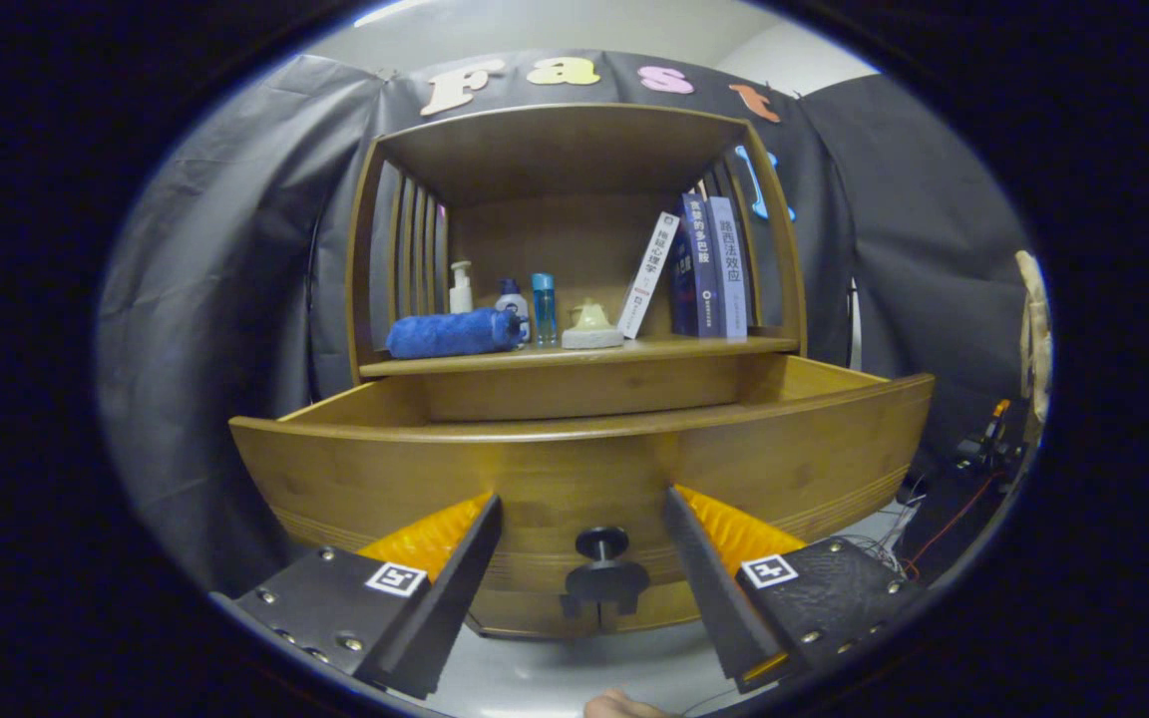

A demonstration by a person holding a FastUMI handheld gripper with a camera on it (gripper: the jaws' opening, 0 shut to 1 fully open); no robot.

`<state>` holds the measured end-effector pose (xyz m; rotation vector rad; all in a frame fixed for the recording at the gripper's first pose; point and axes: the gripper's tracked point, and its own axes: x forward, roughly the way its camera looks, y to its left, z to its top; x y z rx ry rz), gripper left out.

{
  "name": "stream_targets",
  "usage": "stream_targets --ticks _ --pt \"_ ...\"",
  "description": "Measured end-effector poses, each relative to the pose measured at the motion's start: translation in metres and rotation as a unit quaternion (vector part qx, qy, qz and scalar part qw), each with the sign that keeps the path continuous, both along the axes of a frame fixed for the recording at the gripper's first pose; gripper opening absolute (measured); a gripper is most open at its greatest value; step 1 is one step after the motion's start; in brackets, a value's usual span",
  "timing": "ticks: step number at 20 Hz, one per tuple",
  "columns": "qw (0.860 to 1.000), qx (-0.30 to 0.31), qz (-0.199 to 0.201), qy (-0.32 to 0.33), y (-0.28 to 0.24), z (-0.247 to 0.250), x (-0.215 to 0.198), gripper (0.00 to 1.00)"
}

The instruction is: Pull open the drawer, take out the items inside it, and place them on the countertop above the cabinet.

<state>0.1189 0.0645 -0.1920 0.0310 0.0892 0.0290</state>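
Wooden drawer (574, 479), pulled open; gripper (582, 543) spread wide, empty.
Knob (601, 543) lower centre between fingers; contents hidden, so blind reaching risks striking the front panel.

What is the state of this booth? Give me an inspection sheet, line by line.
Surface: countertop crowded with things.
Job's things: drawer pulled open; its inside is hidden; knob on the front.
Clutter: blue rolled towel, pump bottle, blue bottle, books.
Gripper: gripper open, fingers either side of the knob, touching nothing.
Cables: wires right of the cabinet.
Surroundings: black cloth wall.
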Motion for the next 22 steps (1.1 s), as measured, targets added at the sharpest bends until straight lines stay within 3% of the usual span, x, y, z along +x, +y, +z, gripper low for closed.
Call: stream_targets --ticks 10,22 --pt "1.000 0.013 -0.004 -0.011 0.005 0.010 0.051 0.99" --pt "1.000 0.005 0.005 0.007 0.011 0.008 0.148 0.99"
